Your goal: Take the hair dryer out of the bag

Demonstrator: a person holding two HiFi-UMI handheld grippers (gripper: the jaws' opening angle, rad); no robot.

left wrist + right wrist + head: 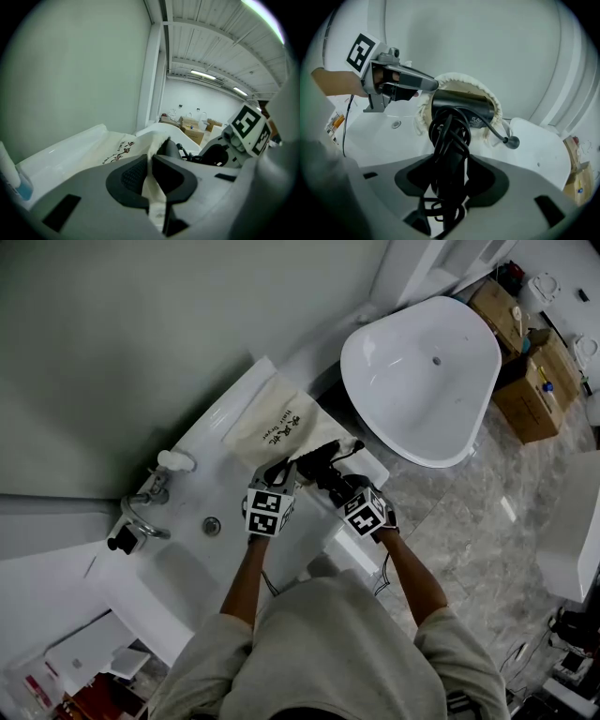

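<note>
In the head view, a cream cloth bag with dark print (277,427) lies on the white washbasin counter (220,423), with both grippers at its near mouth. In the left gripper view, the left gripper (151,176) pinches the bag's rim cloth between nearly closed jaws. In the right gripper view, the right gripper (450,180) has its jaws clamped on the cord-wrapped handle of the black plastic hair dryer (461,110), whose body is partly inside the bag's mouth.

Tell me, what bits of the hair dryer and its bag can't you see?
- Hair dryer, far end: right gripper view, hidden inside the mouth of the bag.
- Its handle: same view, covered by the wound cord and the right tool.
- Bag's print: head view, too small to read.
- Bag's pinched edge: left gripper view, hidden between the pads of the left tool.
</note>
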